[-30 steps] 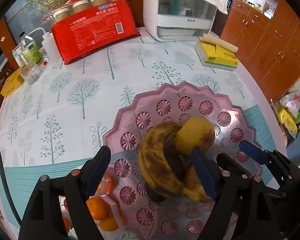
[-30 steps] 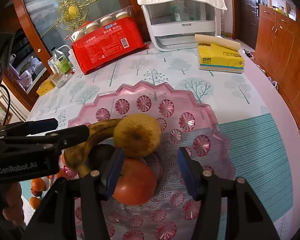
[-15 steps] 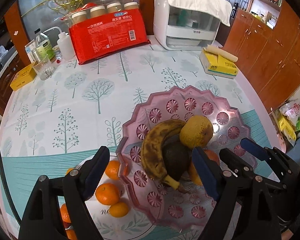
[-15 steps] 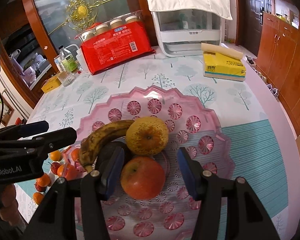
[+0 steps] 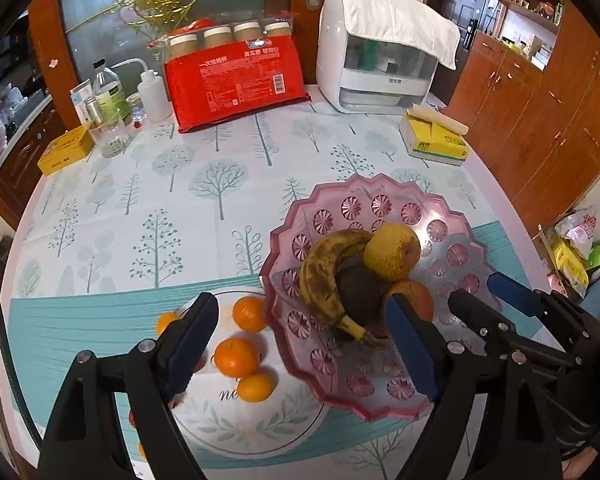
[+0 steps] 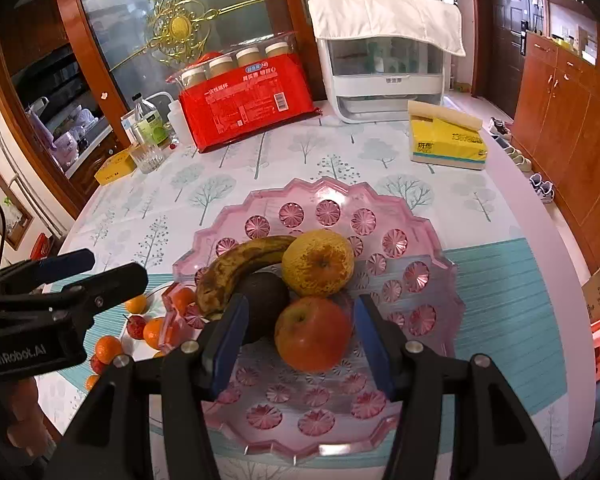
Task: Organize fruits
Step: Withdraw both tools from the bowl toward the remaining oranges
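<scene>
On scalloped pink plastic tray [image 6: 432, 240], spotty curved banana [image 6: 240, 268]; both tools spread, empty.

— Inspector A: The left wrist view looks steeply down from above the tabletop's [image 5: 140, 208] near edge, over the left gripper [image 5: 300, 348], facing the far edge; the pink tray [image 5: 340, 392] sits close, right of centre.

— Inspector B: The right wrist view looks down likewise over the right gripper [image 6: 298, 340], nearer the pink tray [image 6: 432, 240], which is centred. Both views share the tray, the red package [image 6: 248, 104] and the white appliance [image 6: 384, 76] at the far edge. Each gripper shows in the other's view.
</scene>
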Demonstrator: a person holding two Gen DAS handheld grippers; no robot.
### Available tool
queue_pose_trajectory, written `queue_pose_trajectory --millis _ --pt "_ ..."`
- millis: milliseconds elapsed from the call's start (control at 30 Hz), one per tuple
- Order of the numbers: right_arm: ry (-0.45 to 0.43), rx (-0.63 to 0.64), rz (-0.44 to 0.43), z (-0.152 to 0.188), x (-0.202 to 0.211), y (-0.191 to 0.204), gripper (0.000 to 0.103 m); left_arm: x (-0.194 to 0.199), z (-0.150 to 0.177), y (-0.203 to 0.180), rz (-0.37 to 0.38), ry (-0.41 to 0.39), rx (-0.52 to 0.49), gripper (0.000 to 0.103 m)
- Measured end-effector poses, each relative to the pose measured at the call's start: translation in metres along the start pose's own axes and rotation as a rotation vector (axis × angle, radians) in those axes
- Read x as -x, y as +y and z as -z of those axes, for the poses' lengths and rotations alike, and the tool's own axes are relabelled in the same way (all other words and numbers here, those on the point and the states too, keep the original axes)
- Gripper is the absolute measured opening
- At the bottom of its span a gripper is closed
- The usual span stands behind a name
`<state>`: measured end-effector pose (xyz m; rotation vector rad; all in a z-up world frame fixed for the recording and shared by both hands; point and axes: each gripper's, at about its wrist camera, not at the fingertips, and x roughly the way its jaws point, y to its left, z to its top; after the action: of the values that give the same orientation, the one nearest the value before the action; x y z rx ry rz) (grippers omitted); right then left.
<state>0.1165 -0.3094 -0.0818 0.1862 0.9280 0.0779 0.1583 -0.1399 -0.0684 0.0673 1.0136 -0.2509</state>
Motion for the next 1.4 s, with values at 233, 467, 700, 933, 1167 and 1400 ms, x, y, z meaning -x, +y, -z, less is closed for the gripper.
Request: queue_pose_trajectory --millis 233,467,700,933,1167,1400 --pt "-0.026 -0.009 0.002 0.005 0.021 0.009 0.056 0.027 0.013 0.006 0.001 -0.03 -0.002 0.086" --pt "-0.053 -0.006 0.014 0.008 0.04 0.019 0.056 0.055 0.023 0.01 0.009 -0.075 -0.01 0.088" --pt "-0.091 0.018 0.005 0.01 0.057 0.04 0.056 0.078 0.034 0.024 0.0 -0.11 -0.016 0.089" --pt "-0.118 0.036 -0.018 0.011 0.063 0.073 0.061 0.096 0.044 0.058 -0.035 -0.132 -0.004 0.089" --pt "-0.107 0.053 -0.036 0.009 0.054 0.116 0.061 0.109 0.048 0.114 -0.081 -0.13 0.039 0.09" --pt "-0.052 0.058 -0.047 0.013 0.033 0.159 0.061 0.11 0.053 0.174 -0.116 -0.098 0.08 0.09"
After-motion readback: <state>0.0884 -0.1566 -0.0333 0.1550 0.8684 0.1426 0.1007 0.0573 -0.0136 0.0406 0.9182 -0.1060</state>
